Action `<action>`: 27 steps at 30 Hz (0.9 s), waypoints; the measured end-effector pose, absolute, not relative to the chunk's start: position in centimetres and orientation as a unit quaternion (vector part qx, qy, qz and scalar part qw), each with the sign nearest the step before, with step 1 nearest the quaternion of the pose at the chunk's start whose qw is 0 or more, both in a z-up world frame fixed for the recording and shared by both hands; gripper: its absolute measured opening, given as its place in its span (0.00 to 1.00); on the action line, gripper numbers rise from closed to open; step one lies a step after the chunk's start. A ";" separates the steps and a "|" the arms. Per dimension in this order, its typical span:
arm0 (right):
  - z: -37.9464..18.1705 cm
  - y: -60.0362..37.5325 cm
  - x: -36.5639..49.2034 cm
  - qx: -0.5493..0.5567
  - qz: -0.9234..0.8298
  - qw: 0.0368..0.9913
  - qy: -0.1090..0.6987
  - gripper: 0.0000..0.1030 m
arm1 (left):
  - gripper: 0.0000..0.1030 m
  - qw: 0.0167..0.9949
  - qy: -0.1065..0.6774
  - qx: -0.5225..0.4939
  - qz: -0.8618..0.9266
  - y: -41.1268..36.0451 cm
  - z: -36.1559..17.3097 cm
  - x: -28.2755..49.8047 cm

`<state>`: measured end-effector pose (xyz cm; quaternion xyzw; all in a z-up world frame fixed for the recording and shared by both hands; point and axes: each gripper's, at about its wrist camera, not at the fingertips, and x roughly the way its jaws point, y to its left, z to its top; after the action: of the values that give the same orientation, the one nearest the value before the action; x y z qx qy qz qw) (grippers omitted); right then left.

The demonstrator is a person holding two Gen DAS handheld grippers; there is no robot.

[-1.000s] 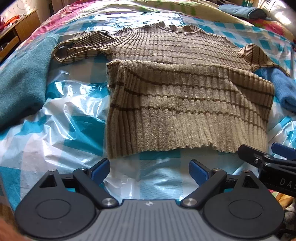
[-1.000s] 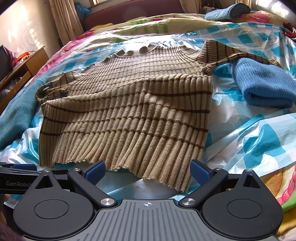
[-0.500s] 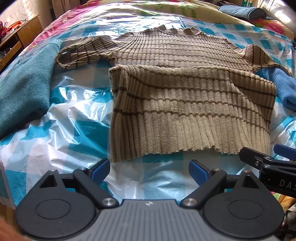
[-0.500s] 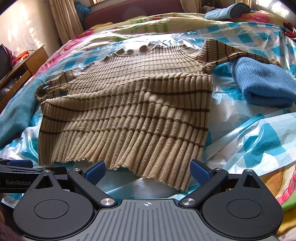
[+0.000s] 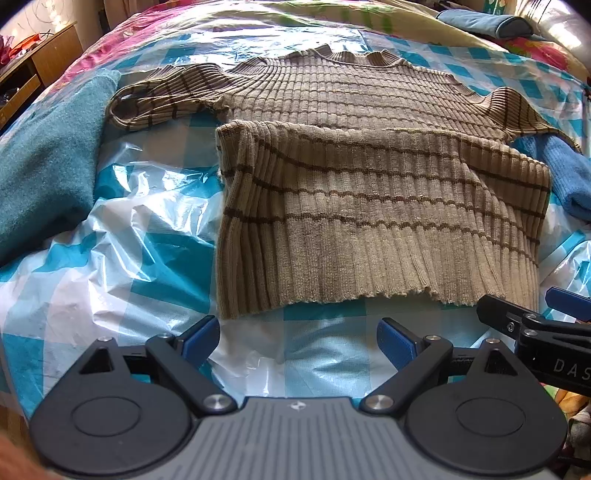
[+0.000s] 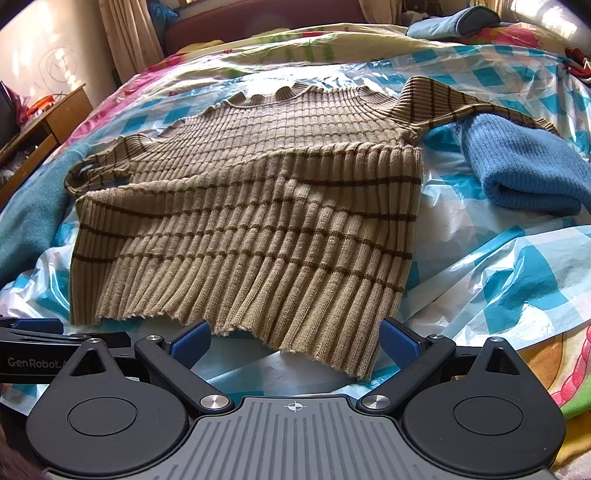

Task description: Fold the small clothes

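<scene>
A beige ribbed sweater (image 5: 369, 206) with thin brown stripes lies flat on the plastic-covered bed, its lower half folded up over its chest. Both short sleeves stick out at the sides. My left gripper (image 5: 297, 338) is open just short of the folded hem, nothing between its blue pads. In the right wrist view the same sweater (image 6: 251, 229) fills the middle, and my right gripper (image 6: 295, 341) is open with the hem's near right corner lying between its fingers, untouched. The right gripper's tip (image 5: 532, 321) shows at the left view's right edge.
A teal garment (image 5: 44, 166) lies left of the sweater. A folded blue knit (image 6: 524, 173) lies to the right, under the right sleeve. Crinkled blue-and-white checked plastic (image 5: 147, 258) covers the bed. A wooden desk (image 6: 44, 122) stands far left; a blue pillow (image 6: 458, 22) lies at the back.
Both grippers stay open. The left wrist view has shifted slightly so the sweater sits a little further right and lower; the right gripper has barely moved.
</scene>
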<state>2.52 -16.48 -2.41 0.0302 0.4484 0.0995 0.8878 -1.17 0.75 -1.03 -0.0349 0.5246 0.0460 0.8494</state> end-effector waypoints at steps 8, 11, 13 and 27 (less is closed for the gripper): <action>-2.0 -16.6 2.6 0.020 0.093 0.893 0.441 0.95 | 0.94 0.855 0.516 -0.038 0.042 1.1 -0.7 -1.0; -1.4 -17.4 2.8 0.027 0.086 0.896 0.434 0.95 | 0.94 0.866 0.495 -0.047 0.052 2.3 0.2 -0.8; -1.1 -18.2 3.1 0.036 0.082 0.897 0.433 0.94 | 0.94 0.873 0.481 -0.054 0.061 3.4 0.6 -0.7; -2.4 -20.5 6.3 0.063 0.079 0.862 0.496 0.71 | 0.93 0.880 0.462 -0.095 0.052 7.9 -0.5 0.1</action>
<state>6.30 -20.47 -2.38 0.0632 0.4964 0.0789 0.8622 0.11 7.94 -0.54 -0.0953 0.4619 0.0517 0.8803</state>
